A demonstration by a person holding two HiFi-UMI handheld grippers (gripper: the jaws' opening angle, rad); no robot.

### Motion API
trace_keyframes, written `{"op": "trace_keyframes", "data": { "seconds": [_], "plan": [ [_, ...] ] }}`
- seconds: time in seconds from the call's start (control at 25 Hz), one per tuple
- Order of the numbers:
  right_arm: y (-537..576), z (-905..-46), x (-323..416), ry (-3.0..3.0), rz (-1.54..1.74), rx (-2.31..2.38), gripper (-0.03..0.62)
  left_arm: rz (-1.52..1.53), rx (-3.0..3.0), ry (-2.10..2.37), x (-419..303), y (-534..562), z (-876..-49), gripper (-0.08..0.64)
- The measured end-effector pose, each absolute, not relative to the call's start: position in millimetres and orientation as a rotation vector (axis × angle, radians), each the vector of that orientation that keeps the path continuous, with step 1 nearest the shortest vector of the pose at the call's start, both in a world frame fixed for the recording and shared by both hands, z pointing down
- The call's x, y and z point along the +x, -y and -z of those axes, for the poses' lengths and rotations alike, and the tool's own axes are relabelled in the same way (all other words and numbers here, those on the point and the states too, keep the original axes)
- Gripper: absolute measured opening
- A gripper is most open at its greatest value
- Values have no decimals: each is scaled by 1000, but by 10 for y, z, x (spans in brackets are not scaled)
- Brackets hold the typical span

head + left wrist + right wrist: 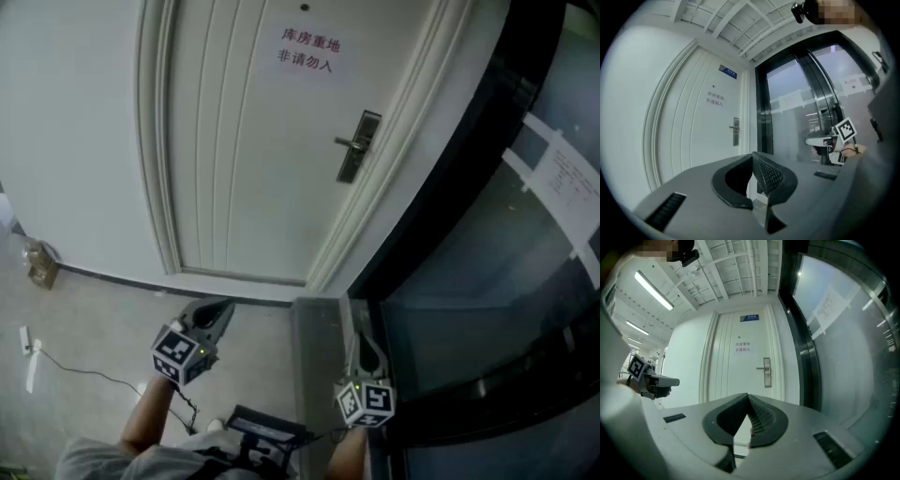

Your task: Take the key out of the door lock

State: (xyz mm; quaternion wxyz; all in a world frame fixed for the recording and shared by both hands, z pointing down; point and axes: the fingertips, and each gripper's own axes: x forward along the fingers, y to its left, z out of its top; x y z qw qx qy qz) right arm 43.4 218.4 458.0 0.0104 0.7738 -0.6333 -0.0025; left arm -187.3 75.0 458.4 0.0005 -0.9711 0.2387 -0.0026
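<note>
Door lock (359, 145) stands in the upper middle of the head view, well apart from both tools, which sit low in the frame. The left tool (222, 309) is at the lower left. Its jaws are drawn together at the tips with nothing between them, and the left gripper view shows the ribbed pads meeting. The right tool (357, 333) is at the lower right, and its jaws are likewise closed and empty. Both point toward the white panelled door (234, 159), which is closed.

The lock is a dark metal plate at the door's right edge, with a lever handle reaching toward the left of the frame. A key may sit below the handle, but at this distance it is too small to make out. A paper notice (307, 52) with red characters hangs above and left of the lock. A dark-framed glass wall (487, 281) fills the right of the frame, with a sheet of paper (567, 187) stuck on it. On the floor (94, 319) at the lower left lie a thin cable (84, 372) and a small brown box (42, 264) against the wall.
</note>
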Motion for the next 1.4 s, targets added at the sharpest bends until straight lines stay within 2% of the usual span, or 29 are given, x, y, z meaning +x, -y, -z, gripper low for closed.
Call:
{"op": "trace_keyframes", "data": {
  "seconds": [0.72, 1.4],
  "plan": [
    [-2241, -4624, 617, 2005, -38, 2439, 2, 8, -3061, -739, -1681, -833, -4608, 8],
    [-2383, -4728, 1124, 2077, -46, 2374, 2, 33, -3039, -766, -1067, -1146, -4699, 8]
  ]
}}
